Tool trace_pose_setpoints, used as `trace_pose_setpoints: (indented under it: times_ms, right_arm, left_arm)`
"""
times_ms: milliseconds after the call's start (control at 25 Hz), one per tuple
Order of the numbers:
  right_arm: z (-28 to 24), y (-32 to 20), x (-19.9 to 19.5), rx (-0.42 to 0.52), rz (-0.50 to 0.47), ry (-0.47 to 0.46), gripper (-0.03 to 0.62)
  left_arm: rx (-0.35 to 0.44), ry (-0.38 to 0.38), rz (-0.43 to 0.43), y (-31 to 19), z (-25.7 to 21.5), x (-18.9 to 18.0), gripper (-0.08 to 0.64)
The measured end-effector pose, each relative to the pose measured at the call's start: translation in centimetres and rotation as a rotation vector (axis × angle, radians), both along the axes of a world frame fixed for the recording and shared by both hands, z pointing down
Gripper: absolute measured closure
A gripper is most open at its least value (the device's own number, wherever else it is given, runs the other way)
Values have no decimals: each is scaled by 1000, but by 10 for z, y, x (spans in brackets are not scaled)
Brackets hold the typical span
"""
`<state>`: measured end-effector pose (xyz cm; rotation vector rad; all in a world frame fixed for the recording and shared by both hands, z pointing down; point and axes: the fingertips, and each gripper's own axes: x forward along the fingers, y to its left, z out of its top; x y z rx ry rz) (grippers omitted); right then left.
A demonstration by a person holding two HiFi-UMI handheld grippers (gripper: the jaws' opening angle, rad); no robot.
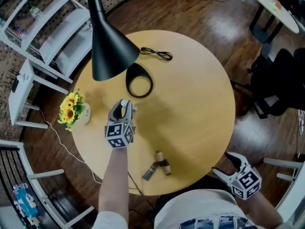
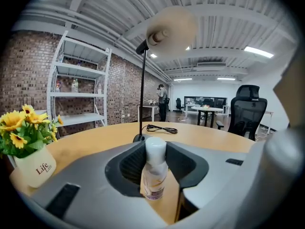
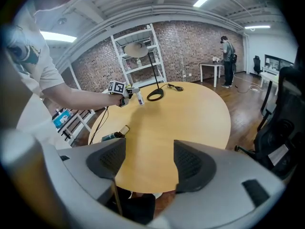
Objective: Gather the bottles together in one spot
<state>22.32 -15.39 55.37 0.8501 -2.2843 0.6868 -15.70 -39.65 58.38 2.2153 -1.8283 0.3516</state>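
Your left tongs (image 1: 125, 106) pinch a white-capped bottle (image 2: 154, 175); your right tongs (image 1: 226, 165) gape wide, empty. Bump the two lying bottles (image 1: 159, 165) while setting it down and they could roll off the tabletop (image 1: 200, 104).

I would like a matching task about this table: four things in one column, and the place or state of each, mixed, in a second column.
1 left gripper
2 right gripper
3 sunflowers
4 black cable

A open, empty
B on the table's far side
C shut on a small bottle
D at the table's left edge

Pairs: 1-C, 2-A, 3-D, 4-B
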Motion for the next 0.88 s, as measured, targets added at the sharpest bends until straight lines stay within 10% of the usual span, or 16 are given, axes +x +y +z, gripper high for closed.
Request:
trace_pose_setpoints:
  times_ms: [880]
  right_arm:
    - [-9,1,-18,21,-36,-44,253]
  left_arm:
    - [5,-29,0,15,-26,1,382]
